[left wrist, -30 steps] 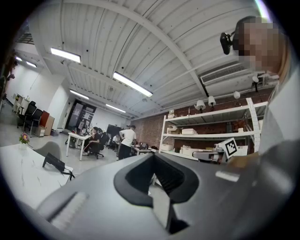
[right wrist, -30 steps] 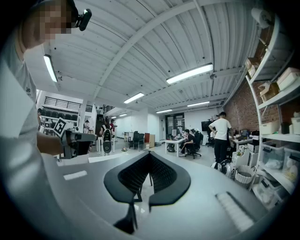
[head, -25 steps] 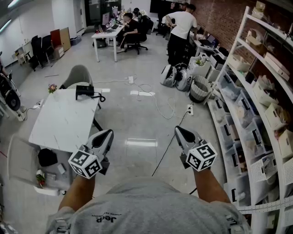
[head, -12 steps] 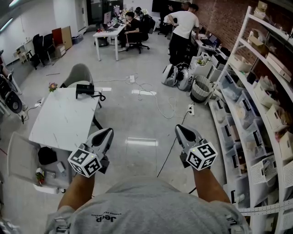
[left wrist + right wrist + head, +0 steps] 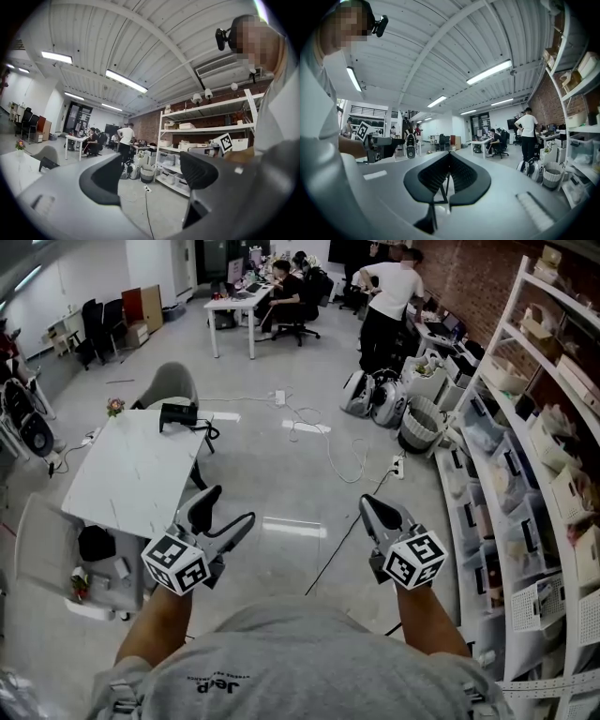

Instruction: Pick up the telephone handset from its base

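A black telephone (image 5: pixel 178 414) with its handset on the base sits at the far edge of a white table (image 5: pixel 141 470), its cord hanging off the side. My left gripper (image 5: pixel 223 509) hangs in the air short of the table's near right corner, far from the phone; its jaws are opening and stand wide apart with nothing between them (image 5: pixel 152 176). My right gripper (image 5: pixel 369 510) is level over the floor to the right, its jaws shut and empty (image 5: pixel 449 177). The phone's dark shape (image 5: pixel 48 163) shows small at the left of the left gripper view.
A grey chair (image 5: pixel 171 385) stands behind the table and a small flower pot (image 5: pixel 114 407) on its far left corner. A white cart (image 5: pixel 56 563) with odds and ends is beside the table's near end. Cables (image 5: pixel 323 442) trail over the floor. Shelving (image 5: pixel 530 456) lines the right. People work at desks (image 5: pixel 248 296) far ahead.
My left gripper's jaws have sprung from shut to wide apart. Both grippers and the view have shifted forward toward the table, which now lies a little nearer.
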